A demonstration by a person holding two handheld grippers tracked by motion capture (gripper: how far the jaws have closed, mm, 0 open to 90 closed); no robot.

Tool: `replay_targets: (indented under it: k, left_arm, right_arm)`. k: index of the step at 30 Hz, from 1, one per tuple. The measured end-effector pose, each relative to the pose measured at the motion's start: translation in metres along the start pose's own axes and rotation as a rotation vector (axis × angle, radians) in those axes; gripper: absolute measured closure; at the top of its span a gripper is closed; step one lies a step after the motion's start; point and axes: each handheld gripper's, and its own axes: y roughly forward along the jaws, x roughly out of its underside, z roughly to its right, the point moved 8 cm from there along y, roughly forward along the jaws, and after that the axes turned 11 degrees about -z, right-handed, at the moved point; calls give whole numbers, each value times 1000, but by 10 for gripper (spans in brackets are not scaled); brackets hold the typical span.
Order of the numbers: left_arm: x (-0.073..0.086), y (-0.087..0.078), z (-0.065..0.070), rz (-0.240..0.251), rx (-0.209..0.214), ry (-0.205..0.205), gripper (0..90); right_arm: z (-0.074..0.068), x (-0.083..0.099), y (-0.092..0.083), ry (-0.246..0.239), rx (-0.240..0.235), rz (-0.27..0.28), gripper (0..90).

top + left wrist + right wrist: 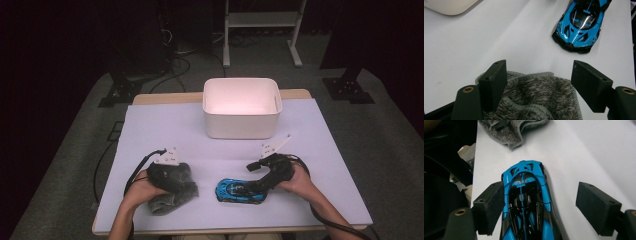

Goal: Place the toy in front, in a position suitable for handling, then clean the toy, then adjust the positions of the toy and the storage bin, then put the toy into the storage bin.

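A blue and black toy car [231,190] lies on the white table cover [165,130] near the front edge. My right gripper [251,187] reaches over it from the right. In the right gripper view the car [526,202] lies lengthwise between the jaws of that gripper [541,197]. The left pad sits against its side and the right pad stands clear, so it is open. A grey knitted cloth [172,200] lies crumpled at the front left under my left gripper [184,182]. In the left gripper view the jaws of that gripper [539,75] stand open astride the cloth [536,95], with the car [580,25] beyond.
A white rectangular bin [242,125] with nothing inside stands at the back middle of the table. Its corner [449,6] appears in the left gripper view. The cloth [509,130] lies beyond the car in the right gripper view. A white frame [262,22] stands on the floor behind.
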Motion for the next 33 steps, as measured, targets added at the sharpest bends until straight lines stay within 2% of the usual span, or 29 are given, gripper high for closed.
replay_targets:
  k: [3, 9, 20, 33]
  left_arm:
    - [-2, -3, 0, 23, -1, -8, 259]
    - [-2, -7, -2, 47, -19, -31, 209]
    - [-6, -15, 0, 64, -28, -29, 183]
    - [-7, -20, -1, 78, -26, -42, 155]
  right_arm:
    - [2, -2, -4, -4, 8, 6, 218]
    - [7, -7, -9, -15, 37, -25, 218]
    - [10, -27, -25, -47, 77, -47, 210]
    - [10, -43, -23, -84, 70, -71, 209]
